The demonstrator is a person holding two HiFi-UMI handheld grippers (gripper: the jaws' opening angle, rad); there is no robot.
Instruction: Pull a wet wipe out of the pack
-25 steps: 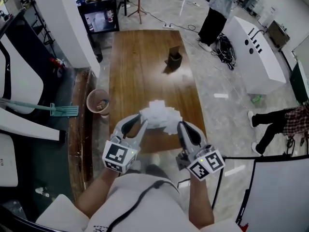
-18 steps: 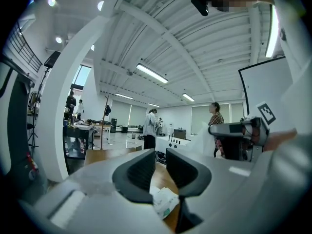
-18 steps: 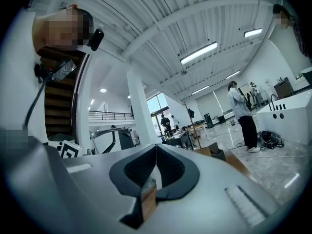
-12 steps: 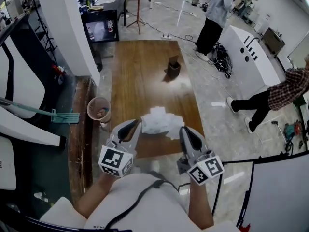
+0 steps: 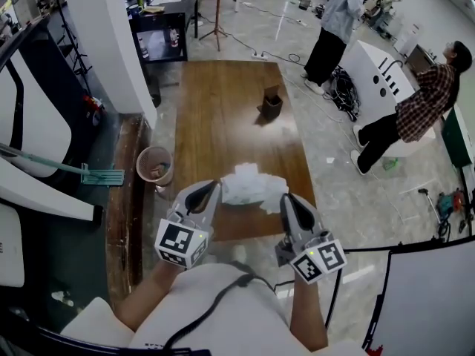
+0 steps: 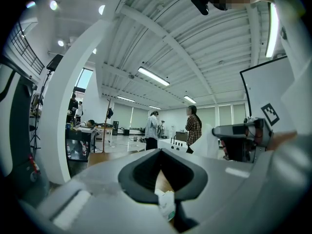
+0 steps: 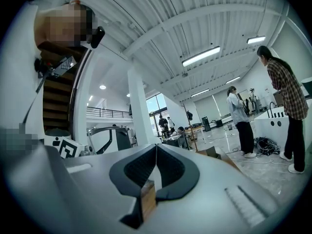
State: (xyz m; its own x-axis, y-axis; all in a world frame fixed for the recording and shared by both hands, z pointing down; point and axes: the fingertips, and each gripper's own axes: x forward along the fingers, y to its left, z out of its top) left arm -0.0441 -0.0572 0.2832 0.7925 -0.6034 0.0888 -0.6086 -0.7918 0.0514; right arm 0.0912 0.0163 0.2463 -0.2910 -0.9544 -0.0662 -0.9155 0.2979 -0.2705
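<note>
Over the near end of the wooden table [image 5: 223, 110] a crumpled white bundle, the wipe pack [image 5: 251, 188] with wipe material bunched on top, hangs between my two grippers. My left gripper [image 5: 215, 188] meets it from the left with its jaws shut. In the left gripper view [image 6: 161, 167] a small crumpled white scrap with a green tinge [image 6: 167, 204], seemingly the wet wipe, sits pinched at the jaw seam. My right gripper [image 5: 284, 199] is shut at the bundle's right side. The right gripper view [image 7: 156, 155] shows only a thin white sliver between the pads.
A dark holder [image 5: 269, 104] stands mid-table. A round bin [image 5: 152, 163] sits on the floor left of the table, near a mop [image 5: 89, 173]. Two people [image 5: 338, 21] [image 5: 415, 102] stand by a white counter [image 5: 375, 69] at the right.
The left gripper's jaws, open a second ago, have shut at the bundle's left edge. The right gripper has stayed shut. The person in the plaid shirt has walked up the right side.
</note>
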